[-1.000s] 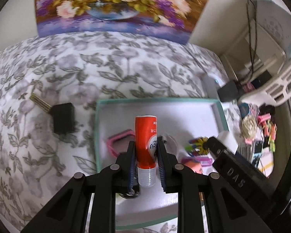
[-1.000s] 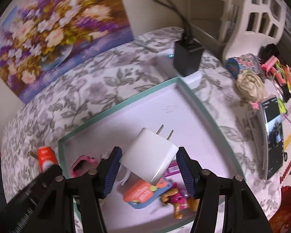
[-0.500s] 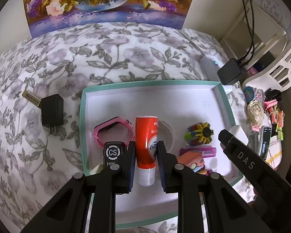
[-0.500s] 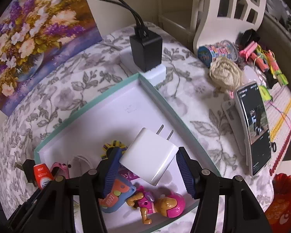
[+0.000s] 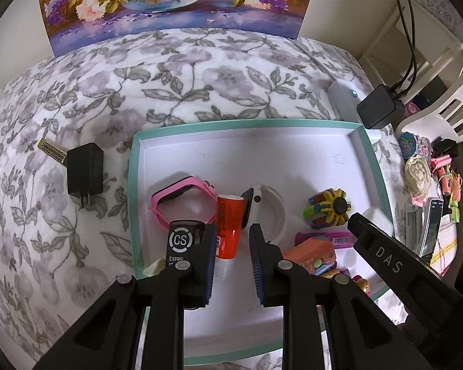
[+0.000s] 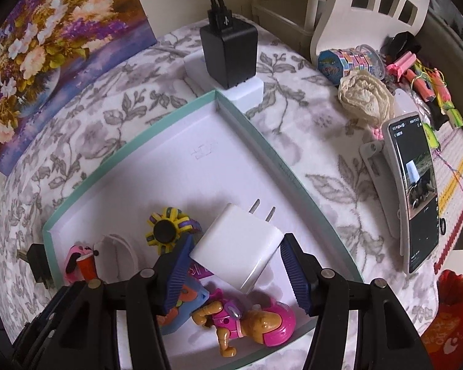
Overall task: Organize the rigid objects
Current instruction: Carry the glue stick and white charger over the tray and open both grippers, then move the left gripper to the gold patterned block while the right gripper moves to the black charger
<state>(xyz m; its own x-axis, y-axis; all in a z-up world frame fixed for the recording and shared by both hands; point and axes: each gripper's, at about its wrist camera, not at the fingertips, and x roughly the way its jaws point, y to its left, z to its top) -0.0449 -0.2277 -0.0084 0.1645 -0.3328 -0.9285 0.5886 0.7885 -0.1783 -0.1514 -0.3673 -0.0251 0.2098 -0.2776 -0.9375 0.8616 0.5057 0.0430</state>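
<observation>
A teal-rimmed white tray [image 5: 293, 122] lies on a floral cloth. My left gripper [image 5: 232, 248] is open just above the tray; an orange tube [image 5: 229, 225] stands in the tray between its fingers, free of both pads. My right gripper [image 6: 235, 266] is shut on a white plug charger [image 6: 239, 246] and holds it over the tray's right side [image 6: 293, 182]. In the tray lie a pink watch [image 5: 182, 199], a white watch [image 5: 262, 206], a spiky toy [image 5: 330, 211] and a pink doll [image 6: 250, 323].
A black charger [image 5: 85, 172] lies on the cloth left of the tray. A black adapter on a white power strip [image 6: 228, 52] stands at the tray's far corner. A phone on a stand [image 6: 416, 194], a white basket and small clutter lie to the right.
My left gripper has opened and let go of the orange tube, which now stands in the tray. My right gripper has carried the white charger lower, over the tray's right side.
</observation>
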